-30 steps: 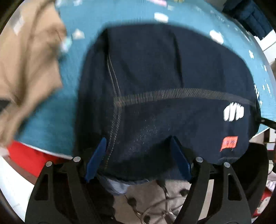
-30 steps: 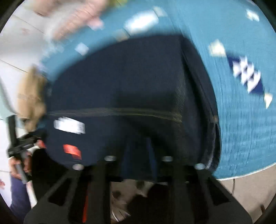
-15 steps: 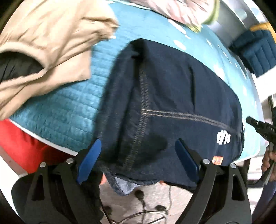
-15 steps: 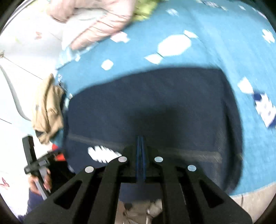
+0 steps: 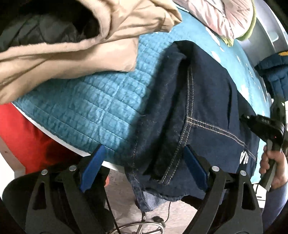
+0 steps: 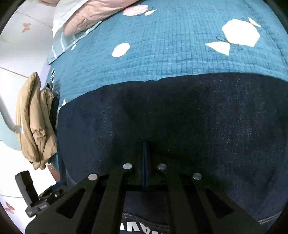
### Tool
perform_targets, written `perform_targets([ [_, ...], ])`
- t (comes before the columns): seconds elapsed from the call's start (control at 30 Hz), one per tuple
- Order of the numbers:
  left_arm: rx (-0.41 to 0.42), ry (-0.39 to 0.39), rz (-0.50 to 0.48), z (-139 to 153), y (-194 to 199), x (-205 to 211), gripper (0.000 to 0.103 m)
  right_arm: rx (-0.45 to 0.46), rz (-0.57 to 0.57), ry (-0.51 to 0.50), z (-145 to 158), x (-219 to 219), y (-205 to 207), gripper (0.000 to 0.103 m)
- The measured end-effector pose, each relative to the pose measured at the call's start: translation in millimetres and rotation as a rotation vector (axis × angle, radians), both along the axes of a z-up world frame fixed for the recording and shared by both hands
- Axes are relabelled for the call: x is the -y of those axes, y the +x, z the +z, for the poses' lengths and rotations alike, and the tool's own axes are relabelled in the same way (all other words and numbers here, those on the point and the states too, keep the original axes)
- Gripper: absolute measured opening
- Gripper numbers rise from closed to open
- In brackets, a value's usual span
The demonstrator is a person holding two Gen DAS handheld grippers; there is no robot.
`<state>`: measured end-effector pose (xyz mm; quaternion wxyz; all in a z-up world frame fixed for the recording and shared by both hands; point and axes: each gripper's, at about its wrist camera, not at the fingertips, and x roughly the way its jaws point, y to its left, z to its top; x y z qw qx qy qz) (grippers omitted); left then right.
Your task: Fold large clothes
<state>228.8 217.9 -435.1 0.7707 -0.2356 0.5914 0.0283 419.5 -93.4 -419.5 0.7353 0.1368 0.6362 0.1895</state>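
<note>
A dark navy denim garment [image 5: 207, 93] lies folded on the teal quilted bedcover [image 5: 93, 108], its near hem hanging over the bed's edge. My left gripper [image 5: 144, 163] is open at that edge; the garment's stitched left corner hangs between the blue pads, close to the right pad, and neither pad presses it. In the right wrist view the same denim [image 6: 180, 111] fills the lower half. My right gripper [image 6: 145, 162] hovers over its middle, shut, pads together with no cloth between them. A hand [image 5: 271, 167] holds the right gripper [image 5: 264, 126] at the far right.
A beige jacket with black lining [image 5: 81, 46] is heaped on the bed left of the denim. A pink quilt [image 6: 90, 16] lies at the far end. More dark blue clothing [image 5: 273, 72] sits far right. Something red [image 5: 23, 140] shows below the bed's edge.
The left gripper slid left along the bed's edge to the garment's left corner, with its jaws a little wider. The right gripper moved farther onto the denim; the white print is now beneath its fingers.
</note>
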Motion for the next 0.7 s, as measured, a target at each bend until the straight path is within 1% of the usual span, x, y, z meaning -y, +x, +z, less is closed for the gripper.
perform_targets([
  [0.03,0.0,-0.005,0.002,-0.6,-0.1,-0.6,0.089,-0.001,-0.004,0.002,3.5,2.7,-4.6,0.0],
  [0.1,0.006,-0.007,0.0,-1.4,0.1,0.9,0.09,-0.005,-0.002,0.014,13.3,9.9,-27.1,0.0],
  [0.13,0.009,-0.009,-0.001,-2.3,0.8,1.8,0.09,-0.011,0.005,0.018,16.5,11.0,-38.5,0.003],
  [0.2,0.016,-0.022,0.001,-5.4,1.9,1.3,0.09,-0.005,0.021,0.009,15.6,16.0,-66.1,0.004],
  [0.23,0.018,-0.03,0.005,-7.0,2.8,-0.4,0.091,0.005,0.013,0.005,14.5,18.5,-70.7,0.003],
  [0.27,0.02,-0.038,0.01,-7.5,3.1,-0.7,0.091,0.006,-0.008,0.002,7.0,20.9,-76.3,0.0],
  [0.33,0.024,-0.038,0.006,-7.3,0.7,-3.9,0.091,0.034,-0.039,0.011,-5.0,22.1,-79.9,0.0],
  [0.4,0.024,-0.036,0.001,-6.9,-0.4,-3.4,0.091,0.061,-0.063,0.008,-8.3,20.1,-81.5,0.0],
  [0.47,0.019,-0.05,-0.003,-8.3,-1.1,-2.4,0.091,0.071,-0.072,0.016,-4.3,22.0,-84.2,0.0],
  [0.53,0.024,-0.052,-0.001,-8.0,-2.2,-3.9,0.091,0.09,-0.098,0.052,3.5,27.9,-92.0,0.0],
  [0.6,0.029,-0.063,0.007,-9.5,-3.6,-6.4,0.091,0.113,-0.11,0.058,11.4,25.3,-98.6,0.007],
  [0.7,0.039,-0.067,-0.001,-9.5,-5.5,-5.7,0.09,0.167,-0.1,0.053,22.3,19.4,-116.4,0.007],
])
